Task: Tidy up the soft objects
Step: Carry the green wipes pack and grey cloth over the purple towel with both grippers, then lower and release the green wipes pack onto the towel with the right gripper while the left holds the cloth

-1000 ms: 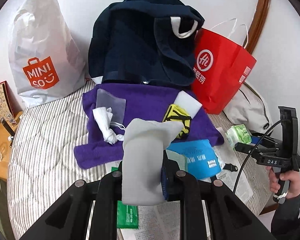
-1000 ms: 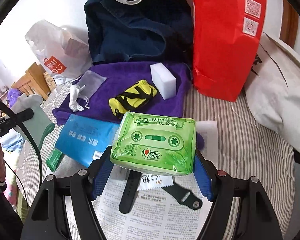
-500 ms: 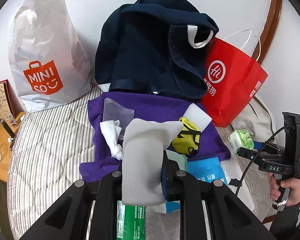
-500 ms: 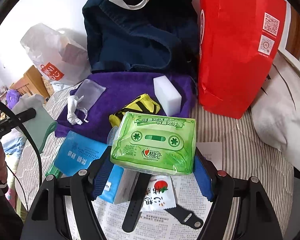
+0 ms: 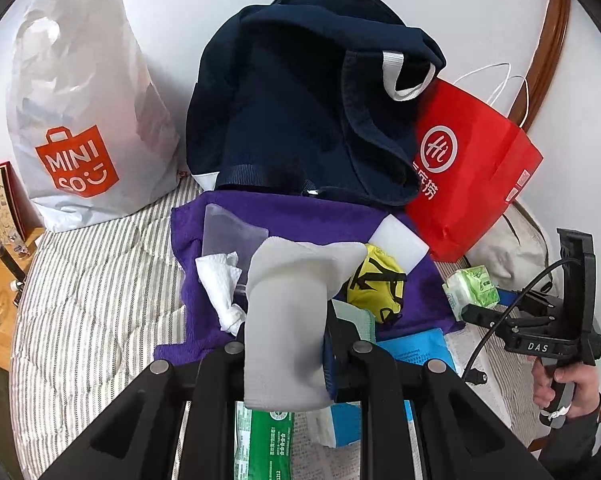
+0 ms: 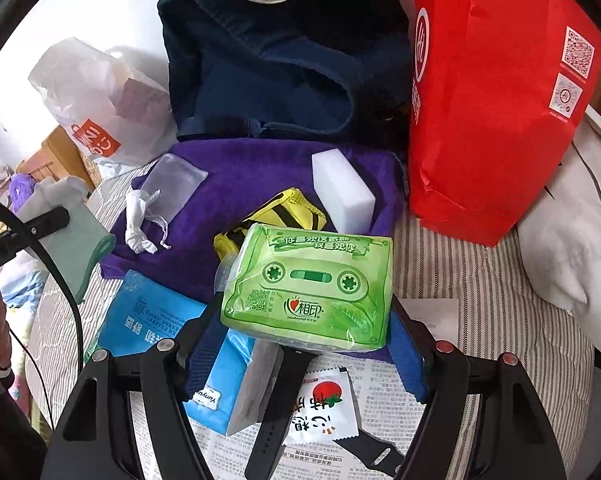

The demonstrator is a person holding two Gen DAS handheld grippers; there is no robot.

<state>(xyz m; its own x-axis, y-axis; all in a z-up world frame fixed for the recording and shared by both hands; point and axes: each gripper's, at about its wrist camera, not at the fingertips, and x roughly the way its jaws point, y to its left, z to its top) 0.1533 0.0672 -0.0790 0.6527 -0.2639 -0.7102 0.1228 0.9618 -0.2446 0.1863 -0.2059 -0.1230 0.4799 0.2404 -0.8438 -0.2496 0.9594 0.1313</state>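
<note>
My left gripper (image 5: 286,340) is shut on a pale grey sock (image 5: 288,320) that stands up between its pads, above the near edge of the purple towel (image 5: 300,216). The right gripper (image 6: 306,320) is shut on a green tissue pack (image 6: 312,280) and holds it over the towel's (image 6: 260,172) front edge. On the towel lie a white sponge block (image 6: 342,192), a yellow-and-black pouch (image 6: 276,216), a clear drawstring pouch (image 6: 172,188) and a crumpled white tissue (image 6: 138,224). In the left wrist view the right gripper (image 5: 480,308) with the tissue pack (image 5: 470,290) shows at the right.
A navy backpack (image 5: 300,112), a red paper bag (image 5: 472,172) and a white plastic shopping bag (image 5: 76,120) stand at the back of the striped bed (image 5: 88,288). A blue packet (image 6: 148,316), a black watch strap (image 6: 276,412), a sachet (image 6: 324,408) and newspaper lie in front.
Both grippers have moved forward toward the purple towel and the bags, each keeping its hold. The towel's objects now sit closer under the fingers.
</note>
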